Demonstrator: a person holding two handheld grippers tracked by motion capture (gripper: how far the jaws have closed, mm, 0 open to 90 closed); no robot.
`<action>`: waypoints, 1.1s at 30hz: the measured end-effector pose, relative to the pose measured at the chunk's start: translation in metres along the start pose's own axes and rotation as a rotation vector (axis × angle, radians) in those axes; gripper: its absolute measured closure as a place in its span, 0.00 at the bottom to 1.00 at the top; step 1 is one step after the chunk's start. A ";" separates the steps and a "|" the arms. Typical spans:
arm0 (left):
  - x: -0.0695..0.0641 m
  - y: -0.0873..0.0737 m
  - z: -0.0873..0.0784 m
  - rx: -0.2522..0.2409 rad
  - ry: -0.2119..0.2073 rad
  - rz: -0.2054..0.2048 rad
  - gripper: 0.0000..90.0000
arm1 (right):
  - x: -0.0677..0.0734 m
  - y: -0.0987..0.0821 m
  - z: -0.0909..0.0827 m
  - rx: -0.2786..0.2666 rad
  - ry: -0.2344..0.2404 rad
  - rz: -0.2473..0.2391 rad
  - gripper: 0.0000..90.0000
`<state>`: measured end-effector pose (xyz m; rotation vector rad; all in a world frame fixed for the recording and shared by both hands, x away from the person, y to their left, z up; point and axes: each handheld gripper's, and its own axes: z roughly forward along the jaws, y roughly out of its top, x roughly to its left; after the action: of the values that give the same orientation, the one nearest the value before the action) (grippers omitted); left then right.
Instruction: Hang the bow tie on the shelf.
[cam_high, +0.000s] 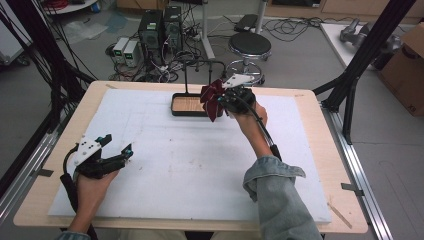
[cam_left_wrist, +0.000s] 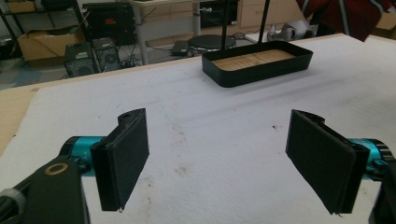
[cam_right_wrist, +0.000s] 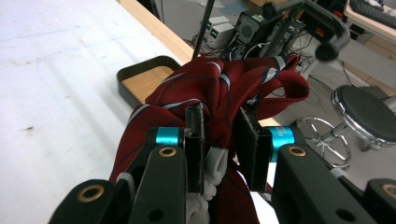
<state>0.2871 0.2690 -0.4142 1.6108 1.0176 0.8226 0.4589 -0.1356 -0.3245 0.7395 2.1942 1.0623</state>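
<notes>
The right gripper pinches a dark red necktie with thin white and navy stripes: its jaws are closed on a bunched part of the fabric, and the rest of the tie hangs in loose folds around and below them. In the high view this gripper is raised at the far middle of the worktop, with the necktie dangling at the right end of a black rectangular tray. The tray has a light wooden floor and stands on the white padded sheet that covers most of the worktop. A thin black wire stand rises behind the tray. The person's right forearm, in a denim sleeve, reaches forward to hold the gripper.

The left gripper rests low over the near left part of the white sheet, well apart from the tray and the tie. Its jaws are spread wide with nothing between them; in the left gripper view the two black pads frame bare, lightly stained sheet, with the tray farther off. Beyond the worktop, a round black stool and computer towers stand on the floor among tangled cables.
</notes>
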 end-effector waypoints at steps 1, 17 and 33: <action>0.000 0.000 0.000 0.000 0.000 0.000 0.24 | -0.002 0.002 0.004 0.008 0.002 -0.001 0.83; -0.002 -0.001 0.003 0.006 -0.022 0.003 0.24 | -0.015 0.016 0.022 0.006 -0.106 0.006 0.82; -0.003 -0.002 0.004 0.009 -0.028 0.006 0.24 | -0.027 0.021 0.033 0.032 -0.116 0.037 0.82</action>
<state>0.2890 0.2650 -0.4170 1.6293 0.9984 0.7991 0.5047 -0.1267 -0.3166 0.8374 2.1109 0.9793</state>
